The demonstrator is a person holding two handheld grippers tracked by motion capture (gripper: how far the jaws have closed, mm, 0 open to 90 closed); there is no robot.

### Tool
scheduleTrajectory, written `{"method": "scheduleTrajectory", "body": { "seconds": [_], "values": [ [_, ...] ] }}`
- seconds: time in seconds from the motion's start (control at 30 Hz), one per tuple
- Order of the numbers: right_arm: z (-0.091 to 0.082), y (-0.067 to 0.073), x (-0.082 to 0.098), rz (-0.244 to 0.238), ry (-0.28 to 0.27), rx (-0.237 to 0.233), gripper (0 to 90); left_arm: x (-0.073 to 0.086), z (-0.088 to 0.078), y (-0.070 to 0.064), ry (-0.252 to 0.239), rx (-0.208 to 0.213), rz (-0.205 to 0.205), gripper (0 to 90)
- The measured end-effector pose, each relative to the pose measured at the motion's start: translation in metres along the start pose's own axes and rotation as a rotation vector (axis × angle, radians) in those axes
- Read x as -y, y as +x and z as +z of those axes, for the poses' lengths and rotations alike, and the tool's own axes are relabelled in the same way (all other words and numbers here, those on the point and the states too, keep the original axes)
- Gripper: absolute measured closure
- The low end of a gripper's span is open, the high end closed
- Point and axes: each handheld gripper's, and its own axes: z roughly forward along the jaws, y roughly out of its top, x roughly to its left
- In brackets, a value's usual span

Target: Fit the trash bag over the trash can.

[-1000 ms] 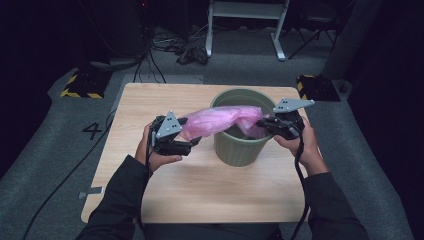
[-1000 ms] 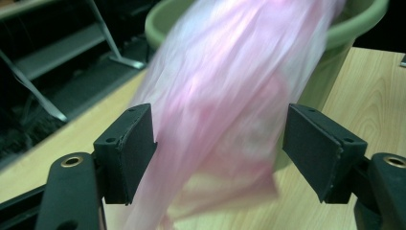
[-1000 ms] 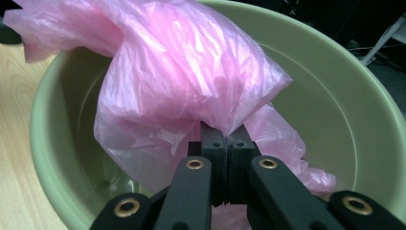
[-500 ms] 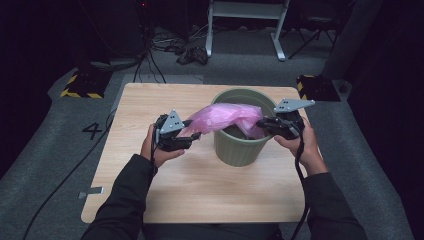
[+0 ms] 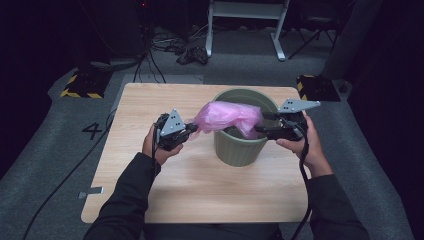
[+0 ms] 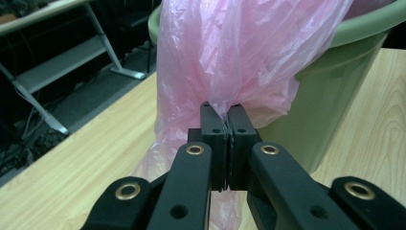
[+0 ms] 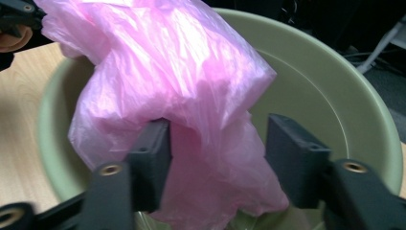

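A green plastic bin (image 5: 240,145) stands on the wooden table (image 5: 200,185). A pink plastic bag (image 5: 227,116) lies bunched over the bin's rim and opening. My left gripper (image 5: 192,129) is left of the bin, shut on a fold of the pink bag (image 6: 225,62) just outside the green bin (image 6: 330,96). My right gripper (image 5: 257,131) reaches over the bin's right rim. In the right gripper view its jaws stand open around the pink bag (image 7: 177,86), above the inside of the bin (image 7: 325,96), with the right gripper (image 7: 218,143) not closed on it.
A white metal stand (image 5: 245,20) and loose cables (image 5: 192,52) sit on the floor beyond the table. Yellow-black striped blocks (image 5: 80,85) flank the table's far corners. A piece of tape (image 5: 90,192) lies at the table's near left edge.
My left gripper has moved right toward the bin, still pinching the bag. The bag has bunched closer over the bin. The right gripper has stayed at the rim.
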Motion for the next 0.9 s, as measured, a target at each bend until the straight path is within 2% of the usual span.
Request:
{"method": "scheduleTrajectory", "body": {
  "seconds": [0.13, 0.2, 0.3, 0.33, 0.37, 0.4, 0.43, 0.47, 0.5, 0.57, 0.63, 0.73, 0.8, 0.9],
  "values": [
    [-0.007, 0.011, -0.010, -0.037, -0.028, -0.015, 30.9, -0.006, -0.012, -0.001, -0.013, -0.011, 0.017, 89.1],
    [-0.008, 0.015, -0.014, -0.058, -0.017, 0.011, 30.4, -0.008, -0.015, 0.000, -0.026, -0.007, 0.009, 89.3],
    [-0.007, 0.018, -0.018, -0.073, 0.003, 0.040, 31.6, -0.012, -0.022, 0.001, -0.031, -0.020, 0.024, 89.4],
    [-0.007, 0.018, -0.018, -0.078, 0.008, 0.042, 34.5, -0.013, -0.025, 0.002, -0.036, -0.024, 0.026, 89.4],
    [-0.007, 0.019, -0.018, -0.080, 0.010, 0.050, 42.9, -0.014, -0.027, 0.002, -0.045, -0.027, 0.023, 89.4],
    [-0.006, 0.018, -0.018, -0.076, 0.013, 0.050, 57.3, -0.015, -0.030, 0.002, -0.054, -0.031, 0.020, 89.4],
    [-0.006, 0.018, -0.018, -0.076, 0.013, 0.050, 57.3, -0.015, -0.030, 0.002, -0.054, -0.031, 0.020, 89.4],
    [-0.002, 0.017, -0.017, -0.073, 0.026, 0.034, 74.3, -0.018, -0.033, 0.002, -0.061, -0.026, 0.024, 89.4],
    [0.001, 0.018, -0.017, -0.076, 0.042, 0.035, 78.3, -0.019, -0.034, 0.002, -0.065, -0.026, 0.026, 89.4],
    [0.008, 0.020, -0.019, -0.080, 0.078, 0.044, 79.6, -0.023, -0.034, -0.001, -0.076, -0.015, 0.032, 89.4],
    [0.014, 0.022, -0.020, -0.079, 0.100, 0.053, 75.8, -0.028, -0.032, -0.005, -0.082, -0.012, 0.045, 89.4],
    [0.022, 0.022, -0.022, -0.054, 0.146, 0.092, 49.3, -0.034, -0.028, -0.011, -0.073, -0.003, 0.067, 89.4],
    [0.025, 0.023, -0.023, -0.052, 0.163, 0.105, 43.6, -0.038, -0.026, -0.014, -0.067, -0.004, 0.076, 89.4],
    [0.022, 0.024, -0.023, -0.033, 0.146, 0.092, 33.8, -0.044, -0.025, -0.016, -0.061, -0.008, 0.086, 89.4]
  ]
}}
